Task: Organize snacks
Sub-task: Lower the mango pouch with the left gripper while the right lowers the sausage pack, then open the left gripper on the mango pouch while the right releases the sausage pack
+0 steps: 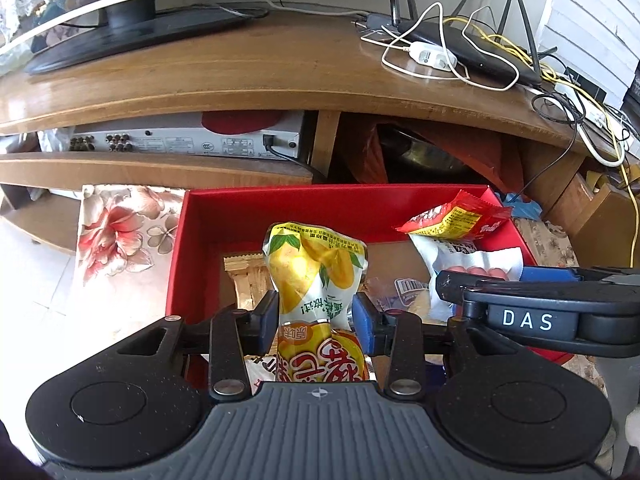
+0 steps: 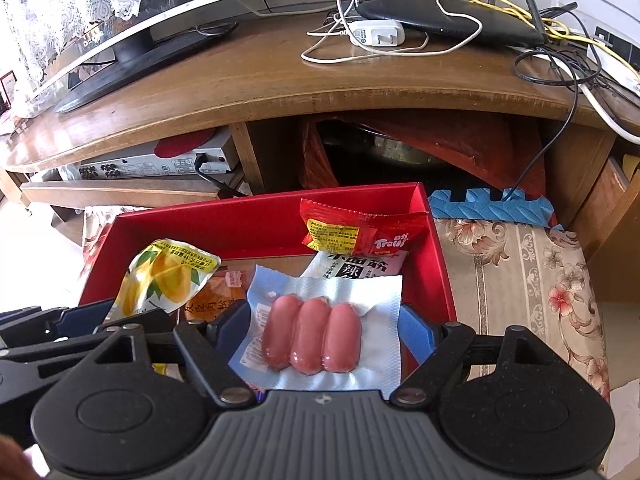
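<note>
A red box (image 1: 280, 208) (image 2: 256, 220) sits on a flowered cloth and holds several snack packs. My left gripper (image 1: 316, 314) is shut on a yellow mango snack pack (image 1: 316, 272), held upright over the box; the pack also shows in the right wrist view (image 2: 164, 276). My right gripper (image 2: 324, 328) is shut on a clear pack of three pink sausages (image 2: 316, 336) above the box's right half. A red Trolli packet (image 2: 360, 232) (image 1: 456, 220) leans on the far right wall, over a white packet (image 2: 360, 266).
A wooden TV stand (image 1: 260, 76) rises behind the box, with a TV base (image 1: 132, 36), a router (image 1: 472, 48) and tangled cables (image 2: 380, 40) on top. A silver player (image 1: 188, 140) sits on its shelf. Blue foam (image 2: 492, 204) lies at the right.
</note>
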Demonstrator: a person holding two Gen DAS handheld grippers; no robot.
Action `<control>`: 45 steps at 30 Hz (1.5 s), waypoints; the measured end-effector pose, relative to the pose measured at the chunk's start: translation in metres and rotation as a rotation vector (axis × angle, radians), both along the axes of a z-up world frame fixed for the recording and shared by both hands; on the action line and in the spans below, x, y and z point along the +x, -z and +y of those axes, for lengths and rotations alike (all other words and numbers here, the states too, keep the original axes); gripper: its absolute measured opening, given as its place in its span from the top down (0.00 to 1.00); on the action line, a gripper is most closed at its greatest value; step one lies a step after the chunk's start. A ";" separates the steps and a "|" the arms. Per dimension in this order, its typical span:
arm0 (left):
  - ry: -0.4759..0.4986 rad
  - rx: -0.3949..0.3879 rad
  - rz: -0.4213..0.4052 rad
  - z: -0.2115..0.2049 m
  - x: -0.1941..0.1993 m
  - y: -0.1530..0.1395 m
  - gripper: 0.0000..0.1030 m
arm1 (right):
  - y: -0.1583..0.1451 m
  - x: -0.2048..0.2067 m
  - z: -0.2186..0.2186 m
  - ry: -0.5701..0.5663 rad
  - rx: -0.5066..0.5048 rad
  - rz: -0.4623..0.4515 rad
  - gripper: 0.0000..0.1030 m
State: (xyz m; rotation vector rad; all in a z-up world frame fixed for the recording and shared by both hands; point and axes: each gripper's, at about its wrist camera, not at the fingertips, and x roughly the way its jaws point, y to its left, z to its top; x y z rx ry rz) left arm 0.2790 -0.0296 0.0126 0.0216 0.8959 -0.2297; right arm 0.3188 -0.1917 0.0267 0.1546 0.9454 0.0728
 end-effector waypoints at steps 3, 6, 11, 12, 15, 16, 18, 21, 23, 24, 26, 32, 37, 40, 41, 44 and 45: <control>-0.008 0.007 0.007 0.001 0.001 0.002 0.53 | 0.000 0.000 0.001 -0.002 0.001 -0.001 0.22; -0.015 0.007 0.013 0.003 0.001 0.002 0.52 | 0.000 0.000 0.000 -0.004 0.010 0.005 0.20; -0.024 -0.002 0.011 0.005 0.001 -0.002 0.48 | -0.004 -0.001 -0.002 -0.001 0.025 0.006 0.19; -0.026 0.000 0.011 0.005 0.001 -0.002 0.46 | -0.004 -0.001 -0.002 -0.001 0.026 0.007 0.19; -0.031 0.005 0.006 0.006 -0.001 -0.004 0.42 | -0.006 -0.003 -0.003 0.001 0.032 0.013 0.18; -0.030 0.003 0.006 0.007 -0.001 -0.004 0.42 | -0.007 -0.003 -0.003 0.001 0.033 0.015 0.18; -0.030 0.000 0.005 0.007 -0.002 -0.006 0.41 | -0.009 -0.004 -0.004 0.004 0.037 0.017 0.18; -0.028 0.001 0.002 0.007 -0.004 -0.008 0.40 | -0.011 -0.007 -0.005 0.006 0.038 0.018 0.18; -0.028 0.000 -0.001 0.007 -0.006 -0.009 0.39 | -0.013 -0.008 -0.006 0.009 0.041 0.022 0.18; -0.029 -0.002 -0.002 0.007 -0.006 -0.010 0.39 | -0.013 -0.009 -0.006 0.009 0.042 0.023 0.18; -0.031 -0.004 -0.002 0.008 -0.008 -0.012 0.39 | -0.015 -0.011 -0.006 0.009 0.050 0.024 0.18; -0.051 -0.014 -0.008 0.015 -0.014 -0.017 0.37 | -0.016 -0.014 -0.006 0.003 0.101 0.028 0.17; -0.063 -0.021 -0.014 0.019 -0.016 -0.020 0.36 | -0.018 -0.015 -0.004 -0.001 0.110 0.021 0.16; -0.066 -0.024 -0.013 0.020 -0.015 -0.020 0.34 | -0.019 -0.015 -0.004 0.001 0.110 0.016 0.15; -0.068 -0.024 -0.013 0.020 -0.015 -0.021 0.34 | -0.019 -0.015 -0.004 0.000 0.112 0.016 0.14; -0.073 -0.031 -0.015 0.022 -0.016 -0.023 0.33 | -0.019 -0.015 -0.006 -0.003 0.123 0.012 0.13; -0.074 -0.033 -0.016 0.022 -0.016 -0.023 0.33 | -0.020 -0.015 -0.006 -0.002 0.120 0.008 0.13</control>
